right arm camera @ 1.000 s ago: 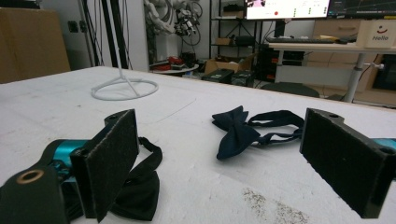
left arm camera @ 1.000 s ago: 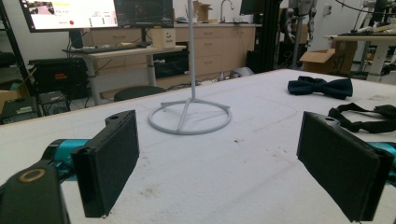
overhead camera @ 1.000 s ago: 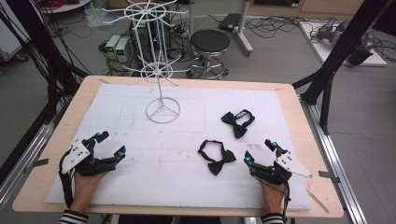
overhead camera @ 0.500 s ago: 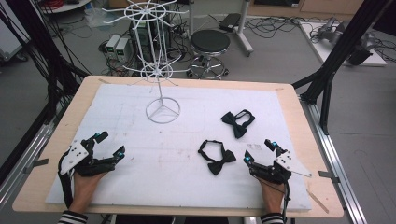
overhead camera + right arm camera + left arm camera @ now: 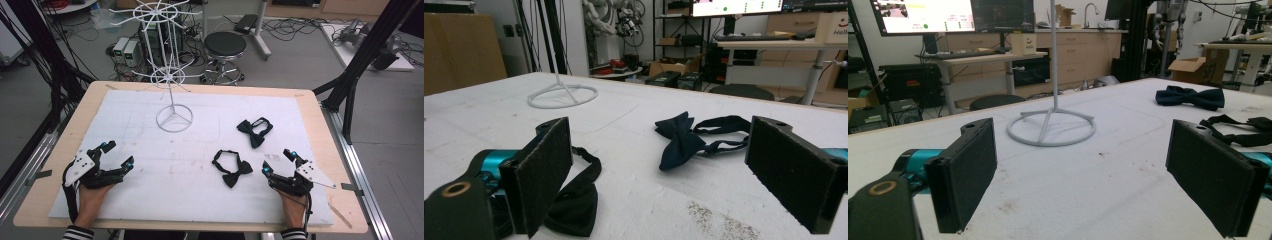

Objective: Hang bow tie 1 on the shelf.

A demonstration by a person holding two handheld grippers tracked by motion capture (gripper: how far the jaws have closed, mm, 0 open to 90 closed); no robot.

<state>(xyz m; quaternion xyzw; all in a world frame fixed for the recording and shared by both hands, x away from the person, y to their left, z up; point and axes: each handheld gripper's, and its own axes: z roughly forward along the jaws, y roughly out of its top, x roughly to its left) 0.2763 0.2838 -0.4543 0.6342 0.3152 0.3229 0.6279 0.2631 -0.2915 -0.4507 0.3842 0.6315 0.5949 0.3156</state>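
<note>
One bow tie (image 5: pixel 231 168) lies just left of the right gripper's (image 5: pixel 280 161) spread fingers.

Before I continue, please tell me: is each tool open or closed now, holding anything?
Left tool: open, holding nothing.
Right tool: open, holding nothing; nearer bow tie lies beside it.

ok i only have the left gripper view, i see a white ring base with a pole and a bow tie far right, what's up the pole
Observer: In the high view the white stand carries two spoked wire wheels, both bare.
Operator: how many bow ties in all
Observer: Two: the far bow tie and the near bow tie.
Operator: is the other gripper on one
Observer: No, the right gripper rests open beside the near one, nothing between its jaws.
</note>
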